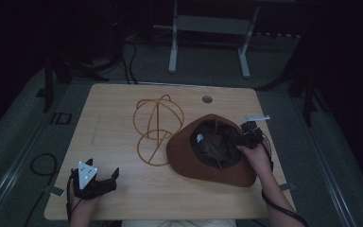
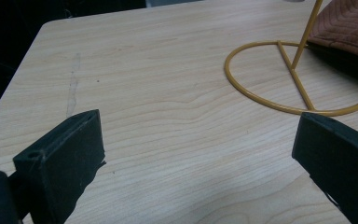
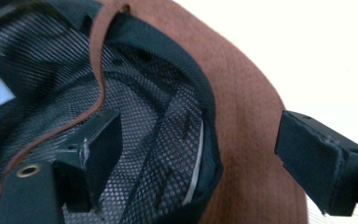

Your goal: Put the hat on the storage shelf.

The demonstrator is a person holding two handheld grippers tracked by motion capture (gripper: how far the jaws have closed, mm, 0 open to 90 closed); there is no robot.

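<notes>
my left gripper [image 1: 105, 177] sits at about 7 o'clock on the table [image 1: 123, 109], jaws spread wide with nothing between them, above bare wood. through its own camera i see the same gap [image 2: 196, 154] and, up at 1 o'clock, the round base of the wire stand [image 2: 298, 77] with the hat [image 2: 349, 28] lying over its far edge.

my right gripper [image 1: 244, 137] is at the hat's [image 1: 208, 156] 2 o'clock rim, jaws released and straddling it: in its own view [image 3: 193, 149] one jaw sits inside over the black mesh lining [image 3: 140, 116], the other outside past the brown brim [image 3: 242, 107], neither pressed onto it. the hat lies crown down, right of centre on the table, touching the stand [image 1: 158, 127] at its 9 o'clock side. a thin brown cord [image 3: 98, 79] trails across the lining.
</notes>
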